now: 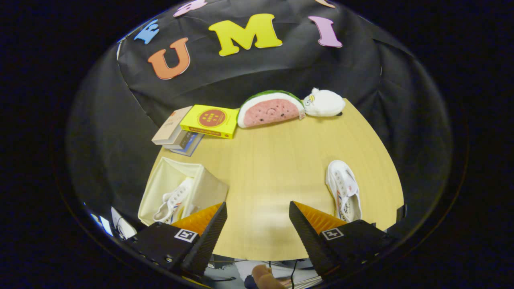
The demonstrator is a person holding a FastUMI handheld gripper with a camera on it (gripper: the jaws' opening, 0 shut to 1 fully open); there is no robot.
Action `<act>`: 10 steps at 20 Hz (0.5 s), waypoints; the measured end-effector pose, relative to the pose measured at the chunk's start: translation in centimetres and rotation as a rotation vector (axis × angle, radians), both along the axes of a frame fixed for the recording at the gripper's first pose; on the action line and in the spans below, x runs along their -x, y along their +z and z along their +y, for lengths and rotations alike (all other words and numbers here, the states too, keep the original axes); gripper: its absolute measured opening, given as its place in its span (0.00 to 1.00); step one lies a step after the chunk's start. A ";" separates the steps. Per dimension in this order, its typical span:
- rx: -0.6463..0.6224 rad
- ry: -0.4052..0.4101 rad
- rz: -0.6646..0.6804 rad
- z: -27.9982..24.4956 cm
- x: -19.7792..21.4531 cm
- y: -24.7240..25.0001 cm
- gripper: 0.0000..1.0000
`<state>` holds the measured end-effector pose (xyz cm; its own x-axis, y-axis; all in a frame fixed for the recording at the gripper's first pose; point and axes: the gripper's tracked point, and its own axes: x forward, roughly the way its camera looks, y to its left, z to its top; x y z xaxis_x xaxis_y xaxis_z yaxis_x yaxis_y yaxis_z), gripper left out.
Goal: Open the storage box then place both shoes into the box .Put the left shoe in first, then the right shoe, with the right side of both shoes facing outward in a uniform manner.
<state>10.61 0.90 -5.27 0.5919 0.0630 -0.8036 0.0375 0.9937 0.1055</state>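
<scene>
Pale wooden desk (273, 160) — open cream fabric storage box (160, 188) holding one white canvas shoe (174, 200); second white canvas shoe (343, 188) apart; fingers (258, 210) spread wide — empty.

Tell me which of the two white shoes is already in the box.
The shoe beside the left finger lies inside the open box. The other shoe rests on the table. The claw is open.

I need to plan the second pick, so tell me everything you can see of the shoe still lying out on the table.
The white shoe is a low lace-up sneaker, seemingly canvas, with white laces and a coloured stripe along its side. It lies flat on the wooden table, sole down, opening upward. It sits just beyond the right finger of the open tongs, which hold nothing. Nothing but the table touches it. Its toe-heel direction is hard to tell.
</scene>
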 end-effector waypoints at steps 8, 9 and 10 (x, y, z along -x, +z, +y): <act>0.169 -0.072 0.130 -16.4 2.3 -8.1 0.96; 0.191 -0.090 0.133 -18.6 2.2 -8.6 0.96; 0.224 -0.108 0.133 -20.5 1.9 -9.2 0.96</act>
